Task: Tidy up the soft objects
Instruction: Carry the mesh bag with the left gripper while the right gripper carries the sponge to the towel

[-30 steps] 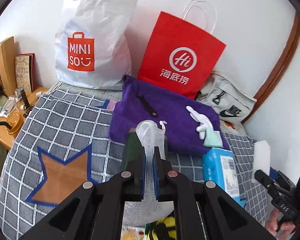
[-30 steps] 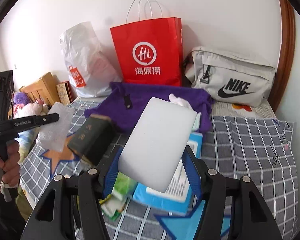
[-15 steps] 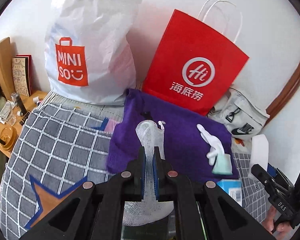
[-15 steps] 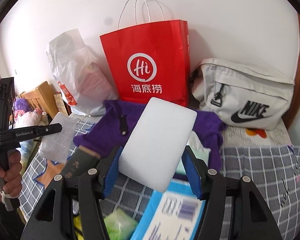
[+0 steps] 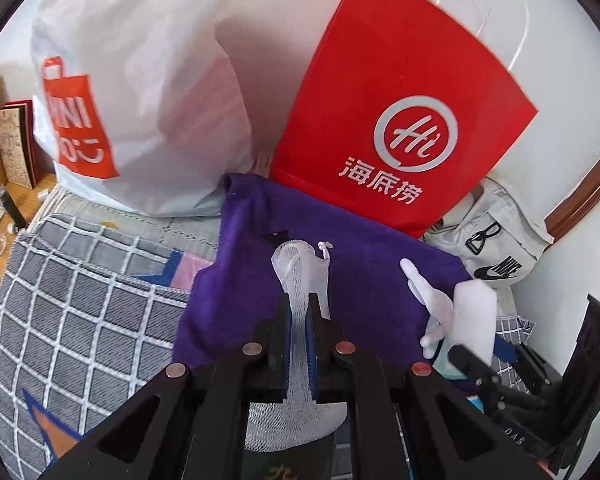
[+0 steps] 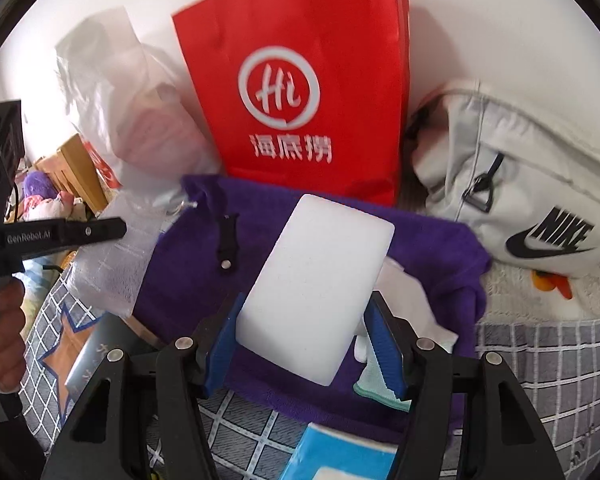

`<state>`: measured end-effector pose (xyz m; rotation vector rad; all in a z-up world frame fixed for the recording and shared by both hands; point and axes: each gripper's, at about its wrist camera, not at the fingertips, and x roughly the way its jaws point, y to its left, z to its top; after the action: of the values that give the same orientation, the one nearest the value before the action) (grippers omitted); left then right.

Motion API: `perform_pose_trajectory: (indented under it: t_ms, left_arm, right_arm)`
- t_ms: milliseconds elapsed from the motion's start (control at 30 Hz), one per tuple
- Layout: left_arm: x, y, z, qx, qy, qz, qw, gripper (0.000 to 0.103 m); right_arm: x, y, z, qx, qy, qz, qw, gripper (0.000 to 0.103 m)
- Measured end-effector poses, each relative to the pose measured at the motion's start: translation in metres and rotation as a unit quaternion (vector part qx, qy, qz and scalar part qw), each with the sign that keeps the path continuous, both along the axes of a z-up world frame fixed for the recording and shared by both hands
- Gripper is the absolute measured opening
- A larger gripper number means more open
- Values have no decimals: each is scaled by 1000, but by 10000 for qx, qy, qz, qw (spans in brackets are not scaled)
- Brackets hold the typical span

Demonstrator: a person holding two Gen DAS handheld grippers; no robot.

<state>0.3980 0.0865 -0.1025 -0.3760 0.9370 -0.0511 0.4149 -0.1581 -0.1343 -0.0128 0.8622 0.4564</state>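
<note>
Between our left tool (image 5: 298,312) pads sits white mesh netting (image 5: 300,276); our right tool (image 6: 306,334) clamps a white sponge (image 6: 316,300), both above the purple towel (image 6: 187,280). We judge lowering and releasing comes next, short of the red bag (image 6: 300,80).

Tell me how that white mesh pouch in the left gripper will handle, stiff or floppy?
Probably floppy: the white mesh pouch bunches thin between the left gripper and fans out below. It looks see-through, so likely very light. The open netting may snag.
</note>
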Motion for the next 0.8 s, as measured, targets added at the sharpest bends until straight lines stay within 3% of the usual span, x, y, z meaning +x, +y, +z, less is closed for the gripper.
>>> perform_pose_trajectory:
  t_ms: [300, 800]
  left_arm:
    - [29, -8, -32, -139, 381, -99, 9991, 7]
    - [42, -16, -52, -156, 564, -287, 9979, 7]
  right_arm:
    - [10, 1, -24, -307, 266, 74, 9991, 61]
    - [28, -5, -41, -196, 510, -143, 9984, 63]
